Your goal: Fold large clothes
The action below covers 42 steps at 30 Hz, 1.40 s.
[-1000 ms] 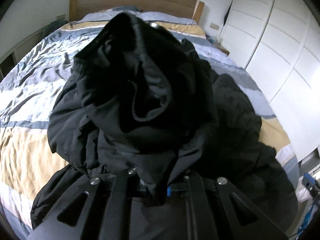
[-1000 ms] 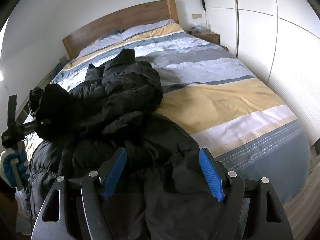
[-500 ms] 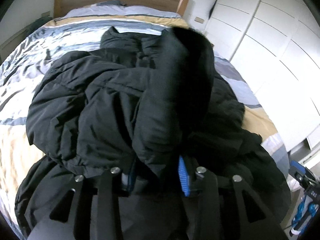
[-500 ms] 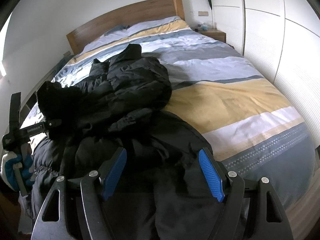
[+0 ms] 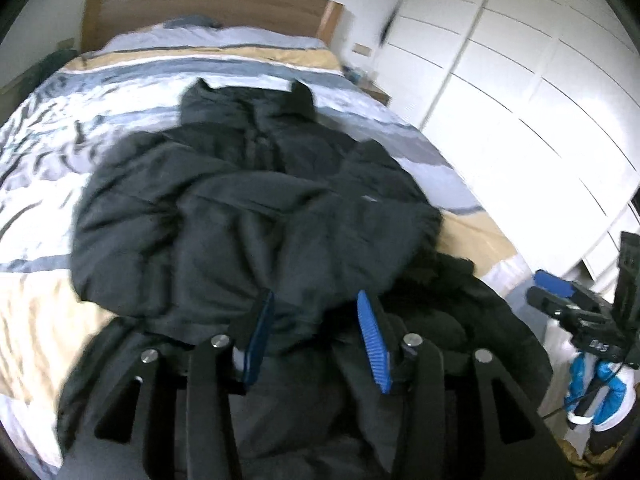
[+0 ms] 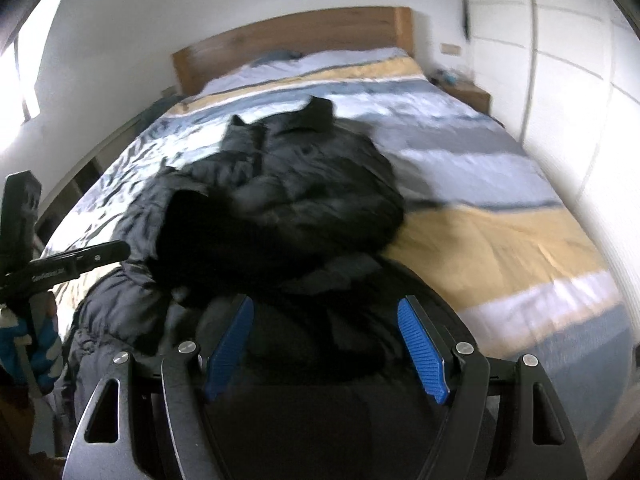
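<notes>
The bed (image 5: 48,208) with its striped cover carries the black puffer jacket (image 5: 240,216), which lies bunched across the middle, collar toward the headboard (image 6: 304,36). The left tool (image 5: 316,340) hangs just over the jacket's near edge, its jaws opening with fabric beneath but not pinched between them. The right tool (image 6: 326,344) stands released over the jacket's near hem.

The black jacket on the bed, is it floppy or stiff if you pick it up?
Probably floppy: the jacket lies slumped in soft, puffy folds on the bed. Its quilted bulk suggests it's light for its size. The smooth shell might slip between pads.
</notes>
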{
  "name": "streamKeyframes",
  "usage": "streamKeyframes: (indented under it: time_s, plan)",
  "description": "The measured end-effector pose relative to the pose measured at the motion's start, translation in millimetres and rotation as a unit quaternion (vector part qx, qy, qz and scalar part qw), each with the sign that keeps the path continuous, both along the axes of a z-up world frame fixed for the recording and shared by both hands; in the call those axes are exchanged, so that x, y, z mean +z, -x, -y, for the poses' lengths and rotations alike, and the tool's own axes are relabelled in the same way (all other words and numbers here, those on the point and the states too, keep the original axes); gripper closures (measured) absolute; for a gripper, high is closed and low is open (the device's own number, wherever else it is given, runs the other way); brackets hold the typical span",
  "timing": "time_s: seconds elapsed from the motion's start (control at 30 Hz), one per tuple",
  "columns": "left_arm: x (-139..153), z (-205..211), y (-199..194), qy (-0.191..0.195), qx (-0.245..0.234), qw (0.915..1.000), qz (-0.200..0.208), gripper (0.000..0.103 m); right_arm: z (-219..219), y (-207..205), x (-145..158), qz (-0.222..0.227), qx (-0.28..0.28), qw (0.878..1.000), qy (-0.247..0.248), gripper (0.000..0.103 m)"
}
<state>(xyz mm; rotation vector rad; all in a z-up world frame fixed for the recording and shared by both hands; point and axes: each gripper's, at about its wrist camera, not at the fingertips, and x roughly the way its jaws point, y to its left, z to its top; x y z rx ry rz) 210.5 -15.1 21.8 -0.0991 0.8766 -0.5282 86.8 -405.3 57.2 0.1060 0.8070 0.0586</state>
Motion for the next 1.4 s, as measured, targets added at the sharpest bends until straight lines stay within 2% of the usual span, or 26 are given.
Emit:
streamKeyframes:
  time_s: [0.3, 0.57, 0.73, 0.87, 1.07, 1.2, 1.4]
  plan:
    - [-2.8, -75.7, -39.5, -0.02, 0.09, 0.9957, -0.004, 0.061, -71.6, -47.9, 32.6, 0.034, 0.089, 0.995, 0.02, 0.029]
    - [-17.1, -92.2, -75.1, -0.025, 0.122, 0.9921, -0.012, 0.061, -123.7, -89.0, 32.6, 0.045, 0.151, 0.987, 0.026, 0.029]
    - [-34.7, -87.0, -89.6, -0.031, 0.131, 0.9908, -0.019, 0.061, -145.2, -108.7, 14.0, 0.04, 0.19, 0.981, 0.031, 0.029]
    - [-54.9, -79.0, -100.2, -0.042, 0.129, 0.9904, -0.028, 0.061, -150.0, -122.7, -10.7, 0.023, 0.2, 0.979, 0.031, 0.029]
    - [-84.7, -70.7, -106.4, -0.04, 0.131, 0.9899, -0.037, 0.057, -127.5, -141.2, -53.5, -0.017, 0.185, 0.983, 0.012, 0.027]
    - [-95.4, -61.4, -106.1, -0.06, 0.126, 0.9898, -0.028, 0.056, -111.3, -145.4, -73.8, -0.031, 0.178, 0.983, -0.014, 0.023]
    - [-98.0, -59.1, -102.7, -0.068, 0.126, 0.9893, -0.028, 0.055, -104.8, -140.4, -82.7, -0.029, 0.176, 0.984, -0.014, 0.023]
